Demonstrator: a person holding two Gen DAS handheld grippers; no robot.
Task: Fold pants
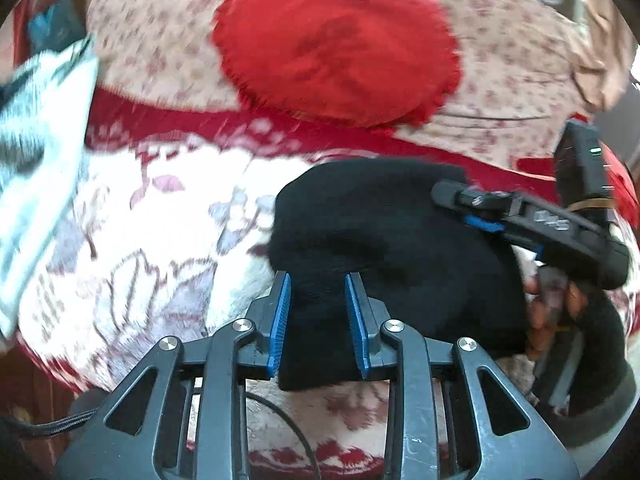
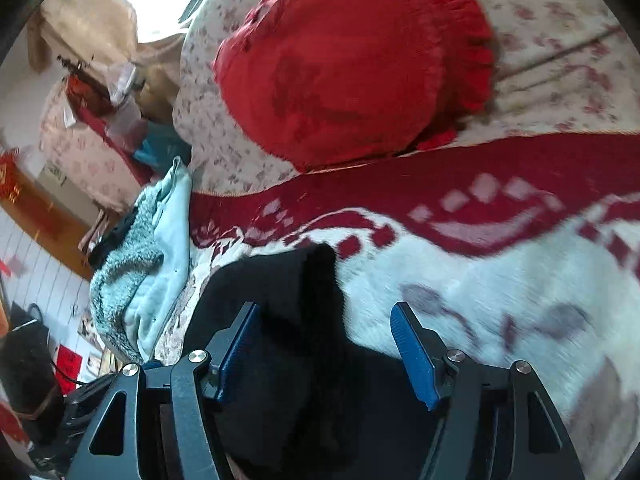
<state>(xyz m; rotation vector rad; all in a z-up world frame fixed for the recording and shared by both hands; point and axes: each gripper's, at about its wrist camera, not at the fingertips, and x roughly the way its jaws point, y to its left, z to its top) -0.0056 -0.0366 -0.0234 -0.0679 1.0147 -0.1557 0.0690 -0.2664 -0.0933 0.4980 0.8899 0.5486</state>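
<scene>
The black pants (image 1: 384,248) lie bunched on a red-and-white patterned blanket (image 1: 160,240) that covers the bed, filling the lower centre of the left wrist view. The left gripper (image 1: 318,320) has its two blue pads partly apart, with a fold of the black fabric running between them; whether the pads actually press on the cloth I cannot tell.

At the right edge of that same view, the right gripper (image 1: 452,196) reaches in over the pants, with a hand (image 1: 548,304) on its handle below it. In the right wrist view, the right gripper (image 2: 326,354) stands with its jaws wide apart. The pants (image 2: 288,320) sit in the lower centre, against the left pad, while the right pad is clear of the cloth, over the white part of the blanket (image 2: 500,280).

Behind the pants, a red ruffled cushion (image 1: 336,48) rests on a pale floral quilt (image 1: 512,64) in the upper half of both views. A heap of light blue and grey fleecy clothes (image 2: 148,272) sits at the left of the right wrist view, just beside the pants.
</scene>
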